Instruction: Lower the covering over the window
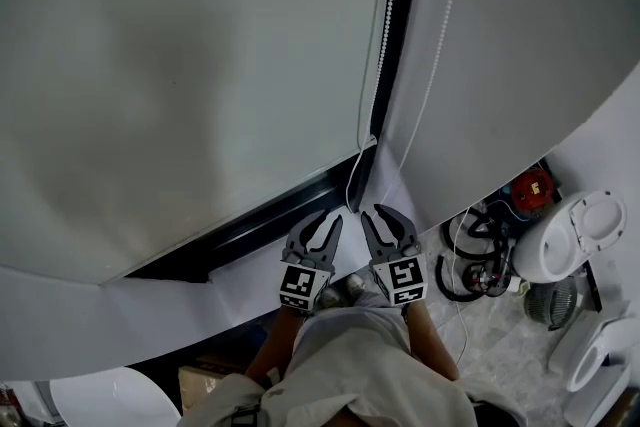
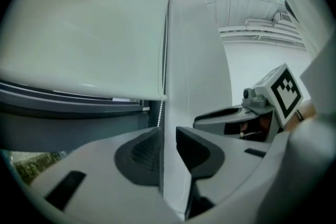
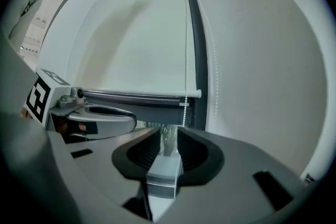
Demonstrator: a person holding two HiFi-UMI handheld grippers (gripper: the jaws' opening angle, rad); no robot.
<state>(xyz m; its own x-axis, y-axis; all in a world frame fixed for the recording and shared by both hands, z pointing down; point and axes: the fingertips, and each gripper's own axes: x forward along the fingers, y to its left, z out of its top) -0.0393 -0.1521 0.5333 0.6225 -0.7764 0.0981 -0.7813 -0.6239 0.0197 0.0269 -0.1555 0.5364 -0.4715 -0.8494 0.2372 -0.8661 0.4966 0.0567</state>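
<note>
roller blind [image 1: 180,85] (the task's covering) hangs low over the window. its bottom rail [image 3: 142,94] sits close above the sill [image 1: 230,280], leaving a narrow strip of glass [image 3: 167,136] uncovered, with greenery showing through. the bead chain [image 1: 385,35] runs down the blind's right edge, beside the dark mullion [image 1: 402,15].

left gripper [image 1: 328,218]: its jaws stand apart. the chain drops toward the gap at the inner edge of one jaw, and contact cannot be told. right gripper [image 1: 375,212]: it is just beside the left, jaws apart, with only sill and glass seen between them. both hover at the sill's right end, the chain between them.

on the floor [image 1: 500,335], against the right wall, a white fan [image 1: 575,235], coiled cables [image 1: 470,260] and a red object [image 1: 532,187] crowd together.
</note>
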